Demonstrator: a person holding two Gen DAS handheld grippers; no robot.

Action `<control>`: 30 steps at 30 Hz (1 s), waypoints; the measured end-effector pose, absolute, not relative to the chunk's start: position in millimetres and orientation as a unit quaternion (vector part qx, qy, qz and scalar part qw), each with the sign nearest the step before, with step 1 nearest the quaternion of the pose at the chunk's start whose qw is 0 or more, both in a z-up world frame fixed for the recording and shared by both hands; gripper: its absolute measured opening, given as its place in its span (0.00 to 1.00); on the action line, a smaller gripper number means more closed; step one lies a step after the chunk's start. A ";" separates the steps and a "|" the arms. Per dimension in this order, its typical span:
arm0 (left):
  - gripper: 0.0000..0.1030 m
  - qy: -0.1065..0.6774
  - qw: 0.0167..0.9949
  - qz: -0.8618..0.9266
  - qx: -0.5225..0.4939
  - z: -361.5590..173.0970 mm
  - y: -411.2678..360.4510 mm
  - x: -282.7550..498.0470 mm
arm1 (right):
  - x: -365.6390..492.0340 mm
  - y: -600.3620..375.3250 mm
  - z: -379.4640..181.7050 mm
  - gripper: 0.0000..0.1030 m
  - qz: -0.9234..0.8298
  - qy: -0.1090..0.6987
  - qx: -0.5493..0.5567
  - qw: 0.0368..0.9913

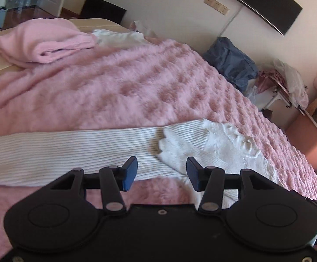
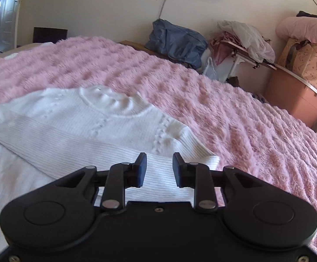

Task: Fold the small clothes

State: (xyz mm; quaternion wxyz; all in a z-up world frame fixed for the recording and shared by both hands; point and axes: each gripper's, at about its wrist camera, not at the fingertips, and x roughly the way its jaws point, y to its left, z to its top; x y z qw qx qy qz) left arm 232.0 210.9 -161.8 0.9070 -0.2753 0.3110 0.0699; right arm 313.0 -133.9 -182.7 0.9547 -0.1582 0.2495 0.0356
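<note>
A white ribbed knit sweater [image 1: 75, 152] lies flat on the fluffy pink blanket [image 1: 125, 87]. In the left wrist view a sleeve is folded across its body, with the cuff [image 1: 169, 142] near the middle. My left gripper [image 1: 161, 174] is open and empty, just above the sweater's near edge. In the right wrist view the sweater [image 2: 82, 120] shows its ruffled neckline [image 2: 114, 102] and a sleeve running toward me. My right gripper [image 2: 159, 168] is open and empty, its fingers on either side of the sleeve cuff [image 2: 158, 174] below.
A folded pink garment [image 1: 44, 41] and a white one [image 1: 119, 38] lie at the far end of the bed. Beside the bed stand a blue bag [image 2: 178, 41], a cluttered small table [image 2: 243, 41] and pink boxes [image 2: 296, 96]. A dark screen [image 1: 265, 2] hangs on the wall.
</note>
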 end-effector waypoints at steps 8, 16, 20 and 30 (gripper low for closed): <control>0.50 0.324 0.847 0.281 -0.314 -161.2 275.9 114.0 | 287.4 -58.3 -172.0 0.28 0.165 0.292 -0.057 0.940; 0.47 0.277 0.789 0.394 -0.383 -196.5 343.4 56.3 | 292.5 5.1 -178.8 0.37 0.184 0.291 -0.084 0.935; 0.47 0.268 0.782 0.406 -0.390 -210.2 358.0 62.0 | 298.3 20.7 -183.6 0.37 0.189 0.295 -0.095 0.932; 0.07 0.224 0.780 0.390 -0.434 -229.1 377.5 76.8 | 309.9 32.0 -202.0 0.40 0.189 0.304 -0.120 0.926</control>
